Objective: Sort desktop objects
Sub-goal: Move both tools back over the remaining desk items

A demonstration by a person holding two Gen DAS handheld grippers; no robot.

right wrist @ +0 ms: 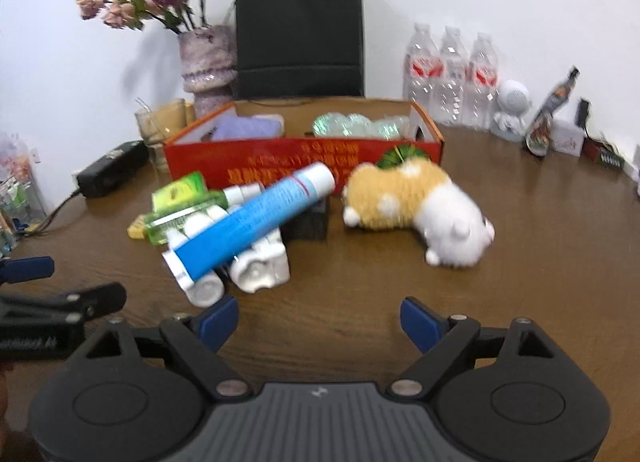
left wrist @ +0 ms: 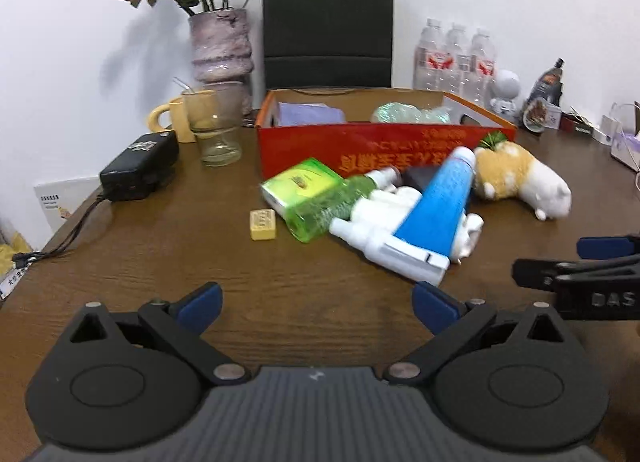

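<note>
- Left gripper (left wrist: 316,304) spread wide, nothing held; bare table (left wrist: 160,262) under it
- Right gripper (right wrist: 320,322) wide too, nothing between the pads
- Pile sits in front of red box (left wrist: 384,146): blue tube (left wrist: 436,206) laid across white bottles (left wrist: 384,218), green bottle (left wrist: 324,202) beside
- Plush (right wrist: 416,206) lies apart on the right
- Tube judged light, soft, squashy: best taken mid-body, across the width
- Plush soft, forgiving; bottles likely slick and prone to roll
</note>
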